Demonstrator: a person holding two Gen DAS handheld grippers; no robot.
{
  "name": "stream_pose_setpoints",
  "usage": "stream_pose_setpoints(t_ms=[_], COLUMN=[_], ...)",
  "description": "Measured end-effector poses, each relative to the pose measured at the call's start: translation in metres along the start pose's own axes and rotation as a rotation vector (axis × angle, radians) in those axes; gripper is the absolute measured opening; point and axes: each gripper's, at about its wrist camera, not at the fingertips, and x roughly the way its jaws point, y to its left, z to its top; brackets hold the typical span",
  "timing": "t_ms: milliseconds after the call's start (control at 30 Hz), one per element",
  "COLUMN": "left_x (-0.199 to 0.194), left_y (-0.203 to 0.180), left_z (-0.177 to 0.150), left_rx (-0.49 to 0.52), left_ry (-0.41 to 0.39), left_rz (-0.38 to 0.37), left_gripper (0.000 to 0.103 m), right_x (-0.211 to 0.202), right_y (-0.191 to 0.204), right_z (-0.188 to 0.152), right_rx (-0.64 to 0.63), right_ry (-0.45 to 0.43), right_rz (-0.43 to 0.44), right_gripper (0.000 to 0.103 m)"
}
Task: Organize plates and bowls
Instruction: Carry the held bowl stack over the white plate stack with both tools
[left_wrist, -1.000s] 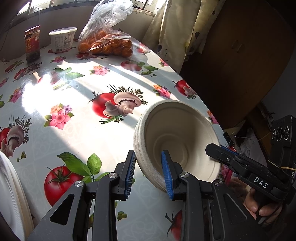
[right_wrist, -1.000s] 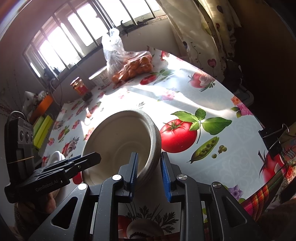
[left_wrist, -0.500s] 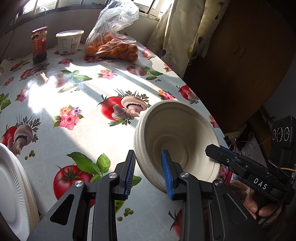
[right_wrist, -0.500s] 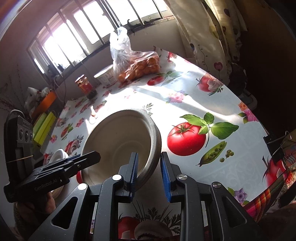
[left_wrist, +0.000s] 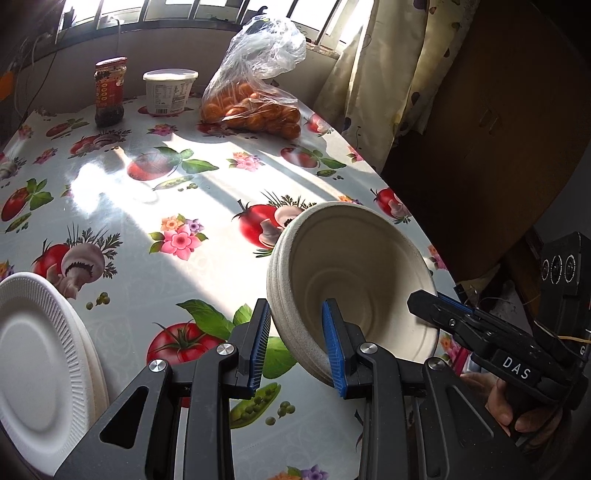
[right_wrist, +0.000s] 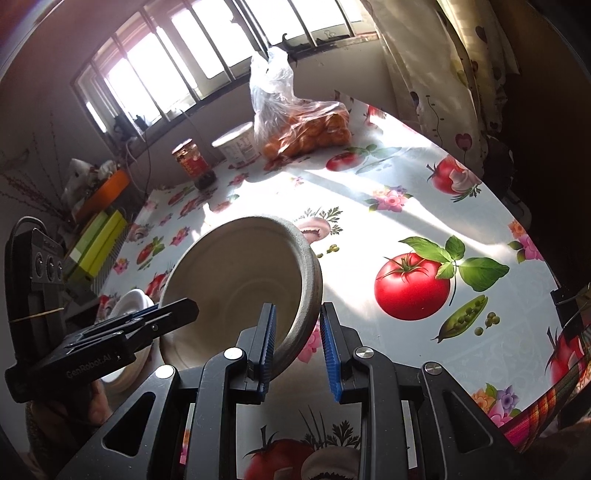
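Above the tablecloth (left_wrist: 207, 206), both claws (left_wrist: 297, 345) (right_wrist: 297, 349) straddle the tilted bowl stack's (left_wrist: 354, 266) rim.

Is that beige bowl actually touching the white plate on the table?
Apart. In the left wrist view the bowl hangs tilted on the right, while the white plate lies at the far left, with bare tablecloth between them.

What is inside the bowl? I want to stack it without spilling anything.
The bowl looks empty: bare ridged walls and base, with only one finger of each gripper over its rim. The left gripper and right gripper hide small parts of the wall.
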Motion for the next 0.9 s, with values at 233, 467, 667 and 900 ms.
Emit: stream_pose_setpoints(t_ms=[233, 467, 667, 900], left_x=[-0.014, -0.026, -0.038, -0.054], left_y=[0.013, 0.028, 0.043, 0.063], left_z=[-0.003, -0.005, -0.008, -0.014], left_rx=[-0.029, -0.06, -0.09, -0.134], left_ry=[-0.027, -0.046, -0.066, -0.093], left_rz=[0.023, 0.05, 0.079, 0.116], left_gripper=[0.03, 0.03, 0.03, 0.03], right_x=[0.008, 0.018, 0.028, 0.04], right_y=[0.018, 0.035, 0.053, 0.076], right_z=[0.004, 0.007, 0.009, 0.011], right_rx=[-0.036, -0.071, -0.107, -0.151], right_ry=[0.014, 0.029, 0.047, 0.068], right_rz=[0.027, 0.056, 0.082, 0.121], right_gripper=[0.024, 0.024, 0.024, 0.024])
